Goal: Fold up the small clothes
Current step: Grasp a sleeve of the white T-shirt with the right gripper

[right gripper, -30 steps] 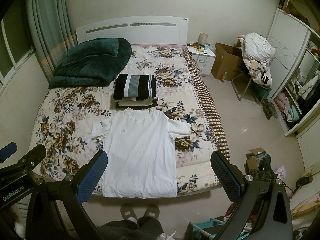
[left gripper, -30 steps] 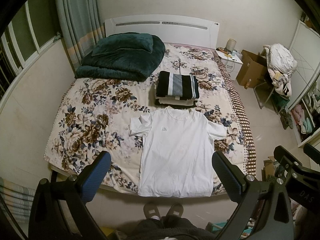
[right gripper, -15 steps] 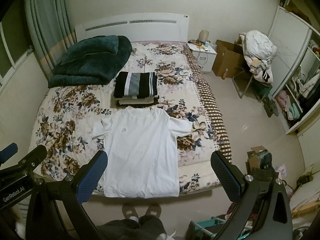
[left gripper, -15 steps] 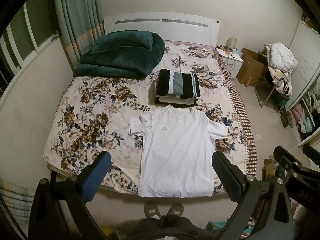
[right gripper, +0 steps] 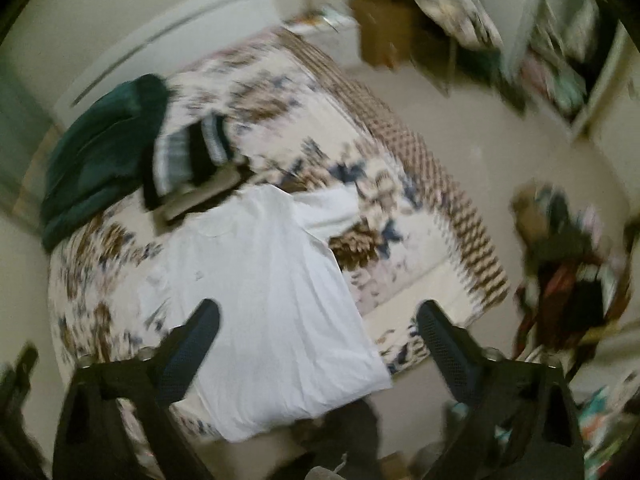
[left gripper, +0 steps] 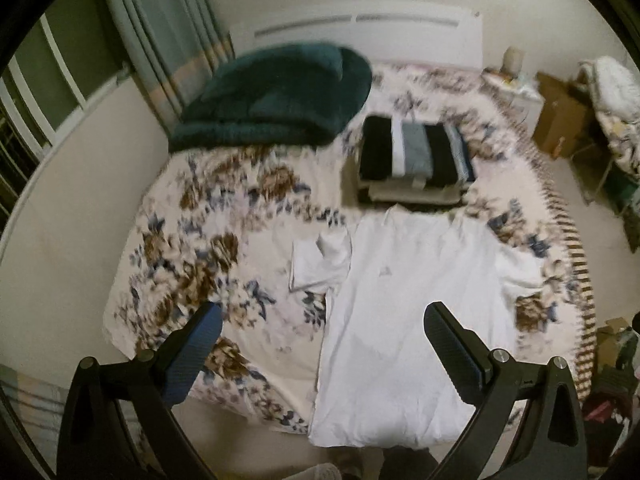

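- Lying flat on the bed (left gripper: 256,184), face up, is the white T-shirt (left gripper: 400,320), its hem at the bed's near edge and its collar toward the headboard (left gripper: 360,26)
- Its body lies nearer the bed's right edge than the left; one short sleeve (left gripper: 316,264) is bunched and partly turned over on the flowered bedspread, the other lies flat toward the striped right edge
- Just past the collar, near the middle of the bed, sits a stack of folded clothes (left gripper: 412,156) with a black, white and grey striped piece on top; whether the collar touches the stack is unclear
- A folded dark green blanket (left gripper: 276,96) rests at the bed's far left corner, against the headboard
- The left hand-held gripper (left gripper: 320,344) points steeply down over the near edge of the bed, released, its blue-padded fingers (left gripper: 196,352) spread wide: one finger shows over the bedspread, the other over the shirt's lower half; nothing is between the pads
- The right hand-held gripper (right gripper: 316,340) also tilts steeply down and is rolled, so the bed runs slantwise across its blurred view; its jaws are closing but wide apart, with no cloth pinched between them
- One of its fingers (right gripper: 192,344) shows over the shirt's lower left part, the other over the bed's near right corner
- At the bottom of the right view a dark trouser leg (right gripper: 352,432) of the person stands at the foot of the bed
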### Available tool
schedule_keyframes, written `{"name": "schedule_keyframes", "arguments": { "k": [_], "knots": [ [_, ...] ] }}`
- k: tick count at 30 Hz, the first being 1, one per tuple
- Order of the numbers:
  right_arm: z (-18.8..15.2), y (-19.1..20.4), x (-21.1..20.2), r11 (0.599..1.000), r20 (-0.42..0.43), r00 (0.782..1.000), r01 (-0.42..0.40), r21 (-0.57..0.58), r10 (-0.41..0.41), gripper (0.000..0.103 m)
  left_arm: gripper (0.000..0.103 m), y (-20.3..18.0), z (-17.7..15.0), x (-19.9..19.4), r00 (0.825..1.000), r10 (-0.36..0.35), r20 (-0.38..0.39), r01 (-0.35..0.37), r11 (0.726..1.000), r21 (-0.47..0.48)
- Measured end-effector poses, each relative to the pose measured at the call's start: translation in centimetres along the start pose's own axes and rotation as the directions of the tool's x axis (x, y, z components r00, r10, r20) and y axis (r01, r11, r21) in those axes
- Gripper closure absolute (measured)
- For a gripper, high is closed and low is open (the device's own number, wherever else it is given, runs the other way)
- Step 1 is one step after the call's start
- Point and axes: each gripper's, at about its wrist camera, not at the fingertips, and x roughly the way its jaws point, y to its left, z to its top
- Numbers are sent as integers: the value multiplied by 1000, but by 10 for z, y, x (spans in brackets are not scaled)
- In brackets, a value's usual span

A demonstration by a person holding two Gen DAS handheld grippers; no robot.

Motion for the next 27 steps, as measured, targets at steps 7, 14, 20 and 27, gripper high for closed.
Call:
{"name": "schedule_keyframes", "arguments": {
  "k": [7,14,20,27],
  "knots": [
    [55,-93,229,939,-155,974,-104,329,163,37,0,-29,1,136,983,102,-155,-118,988,-103],
    [71,-126,432,808,-196,933,-140,572,300,31,0,-25,-25,258,941,117,-318,-190,959,-208],
    [70,-123,498,691,-74,933,-206,692,352,74,0,-25,-47,320,913,78,-401,-190,950,-248],
    [93,-84,452,811,37,982,-175,559,187,100,0,-10,-56,345,916,46,-399,-161,953,-258]
  ]
}}
